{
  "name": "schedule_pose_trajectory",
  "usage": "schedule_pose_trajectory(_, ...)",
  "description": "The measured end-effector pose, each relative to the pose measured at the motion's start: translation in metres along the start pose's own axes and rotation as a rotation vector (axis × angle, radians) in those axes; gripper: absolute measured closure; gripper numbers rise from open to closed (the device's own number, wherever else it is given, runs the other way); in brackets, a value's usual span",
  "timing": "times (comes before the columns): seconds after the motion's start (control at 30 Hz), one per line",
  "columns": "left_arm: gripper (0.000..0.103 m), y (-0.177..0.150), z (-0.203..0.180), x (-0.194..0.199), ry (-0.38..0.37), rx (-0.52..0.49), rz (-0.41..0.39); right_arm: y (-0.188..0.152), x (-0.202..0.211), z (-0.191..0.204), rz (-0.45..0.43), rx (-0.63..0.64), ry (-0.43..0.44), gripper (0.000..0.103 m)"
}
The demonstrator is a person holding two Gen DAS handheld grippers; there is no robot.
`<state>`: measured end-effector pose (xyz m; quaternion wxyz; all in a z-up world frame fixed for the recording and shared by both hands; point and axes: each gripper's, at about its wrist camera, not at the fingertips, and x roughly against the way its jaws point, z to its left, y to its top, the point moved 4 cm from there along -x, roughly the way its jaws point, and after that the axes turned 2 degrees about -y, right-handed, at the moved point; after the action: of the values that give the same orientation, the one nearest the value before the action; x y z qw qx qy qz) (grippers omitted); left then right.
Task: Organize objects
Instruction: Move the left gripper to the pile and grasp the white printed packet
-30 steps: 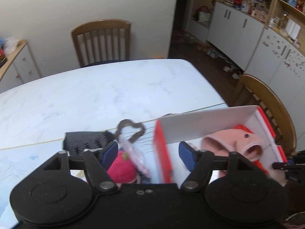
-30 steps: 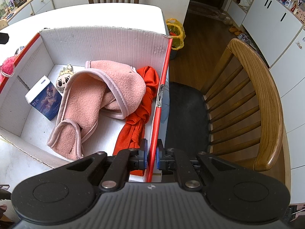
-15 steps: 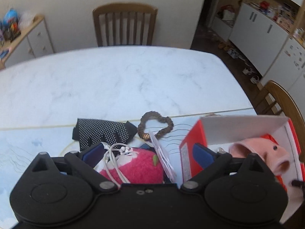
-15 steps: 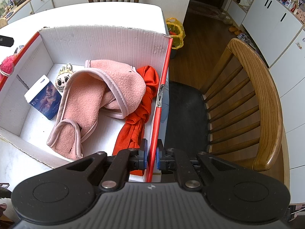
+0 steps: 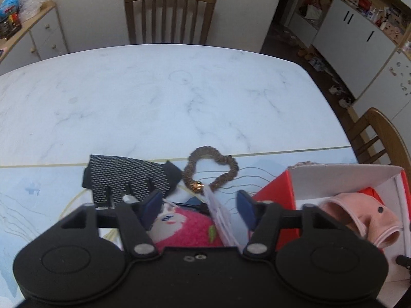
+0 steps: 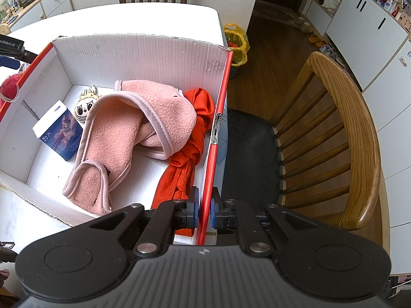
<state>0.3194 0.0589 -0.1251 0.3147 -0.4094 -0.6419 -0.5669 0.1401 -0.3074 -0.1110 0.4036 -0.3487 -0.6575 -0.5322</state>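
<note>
Tongs of the right hand (image 6: 204,209) are clamped on the red right wall of the box (image 6: 217,118), low in the frame, one blue pad on each side of the thin cardboard edge. Inside the box lie a pink fleece garment (image 6: 128,133), an orange cloth (image 6: 190,154) pressed along that right wall, a small blue carton (image 6: 60,131) near the left wall and a little figure with big eyes (image 6: 86,104) beside it. White floor of the box shows free at the lower middle and along the far wall. Beyond the right wall the worktop ends, and a wooden chair (image 6: 341,133) stands just beside the box.

Left tongs (image 5: 199,209) have just been closing and stand half apart over a pink plush toy (image 5: 185,227) at the bottom centre of the left wrist view; the left pad is at the toy's face, but if the pads press on it I cannot tell. A clear plastic bag (image 5: 221,220) leans between the toy and the right pad. Above the tongs lie a black dotted glove (image 5: 128,179) and a brown scrunchie (image 5: 213,169) (its gold charm touches the bag's top). The box corner is at the lower right, near the right pad. The whole upper half of the worktop (image 5: 154,97) is open marble up to its far rounded edge.
</note>
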Motion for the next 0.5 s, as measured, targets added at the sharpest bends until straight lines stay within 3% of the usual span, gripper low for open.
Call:
schedule_pose_trajectory(0.37, 0.102, -0.003, -0.006, 0.002, -0.028, -0.023, -0.006, -0.001, 0.0, -0.001, 0.001, 0.002, -0.002, 0.095)
schedule_pose_trajectory(0.5, 0.103, -0.001, -0.009, 0.01, -0.06, -0.014, -0.037, -0.001, 0.0, -0.001, 0.0, 0.002, -0.003, 0.095)
